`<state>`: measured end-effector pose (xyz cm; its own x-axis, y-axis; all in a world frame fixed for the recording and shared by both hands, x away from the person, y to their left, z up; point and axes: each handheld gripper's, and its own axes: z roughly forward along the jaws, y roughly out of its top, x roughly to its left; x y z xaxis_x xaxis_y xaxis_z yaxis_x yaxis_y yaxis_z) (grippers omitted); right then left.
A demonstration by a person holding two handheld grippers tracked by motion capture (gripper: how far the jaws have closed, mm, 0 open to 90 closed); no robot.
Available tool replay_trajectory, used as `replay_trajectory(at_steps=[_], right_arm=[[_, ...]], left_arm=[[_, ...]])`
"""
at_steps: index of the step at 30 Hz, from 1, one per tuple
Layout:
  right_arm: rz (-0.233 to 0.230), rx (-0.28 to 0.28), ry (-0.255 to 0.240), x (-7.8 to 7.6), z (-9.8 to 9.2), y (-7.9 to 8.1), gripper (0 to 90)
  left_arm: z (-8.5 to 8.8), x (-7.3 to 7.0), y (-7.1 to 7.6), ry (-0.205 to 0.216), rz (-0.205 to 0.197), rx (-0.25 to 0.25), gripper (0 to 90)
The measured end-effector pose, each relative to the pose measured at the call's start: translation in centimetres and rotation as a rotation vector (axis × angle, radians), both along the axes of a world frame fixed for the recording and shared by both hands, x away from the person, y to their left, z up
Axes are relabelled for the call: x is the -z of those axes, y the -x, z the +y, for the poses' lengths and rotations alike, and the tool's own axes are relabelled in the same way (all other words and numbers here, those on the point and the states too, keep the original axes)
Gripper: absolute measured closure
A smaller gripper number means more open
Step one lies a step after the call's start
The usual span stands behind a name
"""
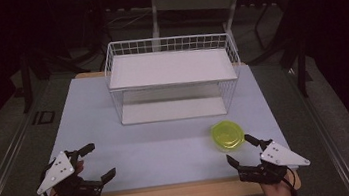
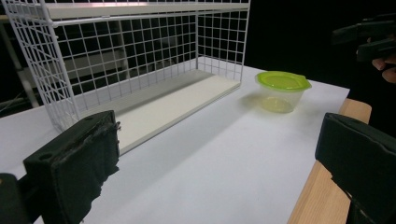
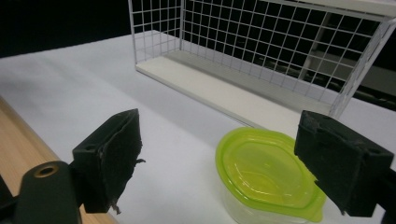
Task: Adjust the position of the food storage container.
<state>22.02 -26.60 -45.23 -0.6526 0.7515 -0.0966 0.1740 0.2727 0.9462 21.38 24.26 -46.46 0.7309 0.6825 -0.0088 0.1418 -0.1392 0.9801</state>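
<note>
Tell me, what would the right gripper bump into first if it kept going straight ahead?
Most likely the green-lidded container. The right gripper has its jaws open and the tub sits just ahead, partly between them. The wire rack stands farther back. Depth is hard to judge exactly.

No words, numbers, brands or signs can be read anywhere — none are seen on the white wire rack (image 1: 172, 78), on the green-lidded tub (image 1: 227, 136) or on the white table top (image 1: 158, 145) — and nothing is printed on either gripper.
</note>
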Motion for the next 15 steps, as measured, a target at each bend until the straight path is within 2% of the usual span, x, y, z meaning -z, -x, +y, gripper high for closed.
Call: replay_trajectory(at_steps=[3, 6, 9, 15], right_arm=[[-0.013, 0.008, 0.022, 0.0, 0.1, 0.2, 11.7], [-0.015, 0.019, -0.022, -0.2, 0.2, 0.3, 11.1], [-0.021, 0.037, -0.029, -0.4, 0.3, 0.4, 11.2], [-0.077, 0.003, -0.043, -1.9, 0.3, 0.5, 11.6]], left_arm=[[-0.1, 0.0, 0.1, 0.005, -0.002, 0.002, 0.2], [0.0, -0.1, 0.2, 0.016, -0.007, -0.002, 0.2], [0.2, -0.1, 0.3, 0.025, -0.017, -0.01, 0.2], [0.0, -0.1, 0.3, 0.013, -0.015, -0.011, 0.2]])
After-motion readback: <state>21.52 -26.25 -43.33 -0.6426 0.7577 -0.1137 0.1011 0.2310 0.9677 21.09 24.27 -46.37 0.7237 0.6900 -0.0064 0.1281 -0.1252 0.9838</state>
